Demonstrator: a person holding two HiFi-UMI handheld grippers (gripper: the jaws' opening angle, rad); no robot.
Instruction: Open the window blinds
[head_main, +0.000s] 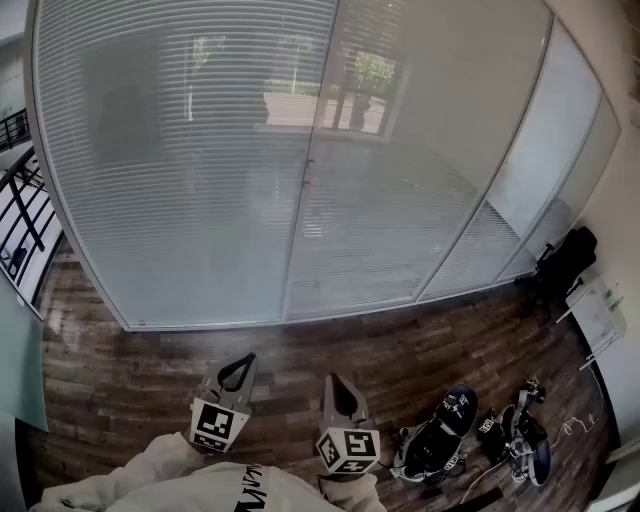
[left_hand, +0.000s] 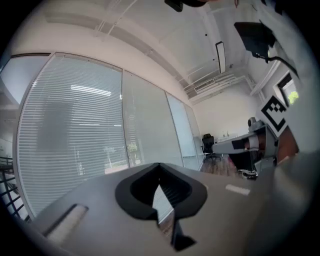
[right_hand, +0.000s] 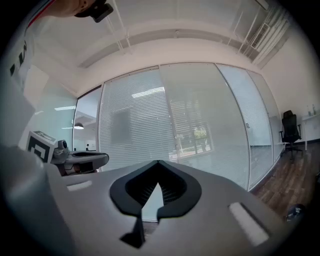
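Dark wood floor (head_main: 150, 370), dark bag (head_main: 437, 440), black chair (head_main: 565, 262)

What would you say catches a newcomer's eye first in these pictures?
The lowered window blinds span the whole upper head view. Below them, over the wood floor, the left gripper and right gripper point toward them, jaws together and empty. A black office chair stands far right.

The head view looks steeply down from above at the near floor (head_main: 150, 370), with the blinds (head_main: 200, 150) far ahead. Both gripper views look level, side by side, at those same blinds from well back.
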